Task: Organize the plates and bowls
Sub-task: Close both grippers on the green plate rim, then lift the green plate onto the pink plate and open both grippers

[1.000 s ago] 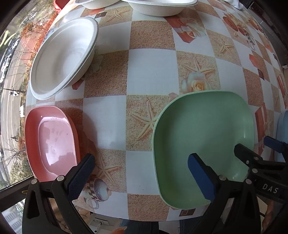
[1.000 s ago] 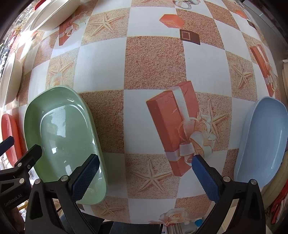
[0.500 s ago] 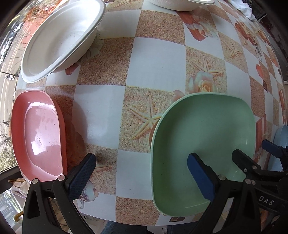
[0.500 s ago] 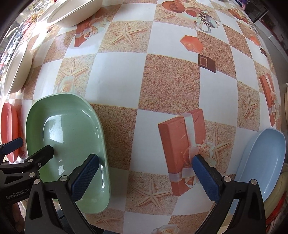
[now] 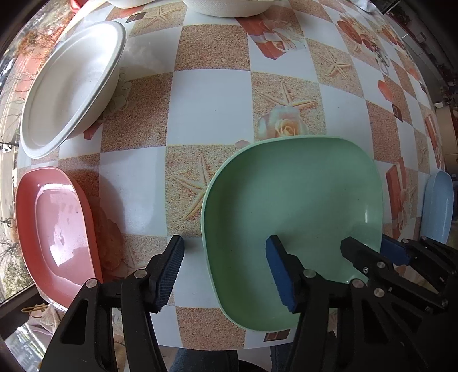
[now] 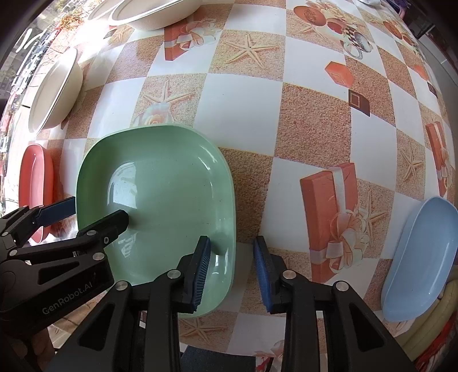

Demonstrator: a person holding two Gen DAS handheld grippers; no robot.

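Observation:
A green square plate lies on the patterned table near its front edge, also in the right wrist view. My left gripper is open and straddles the plate's left rim, one finger inside, one outside. My right gripper is open, narrower, and straddles the plate's right rim. A pink plate lies to the left, a blue plate to the right. A white bowl stands at the back left.
More white bowls stand at the far edge of the table. The front edge is just under both grippers. A window is at the left. Yellowish items lie beyond the blue plate.
Both grippers have closed in on the green plate from either side and narrowed their openings, the right more than the left. The plates have not moved.

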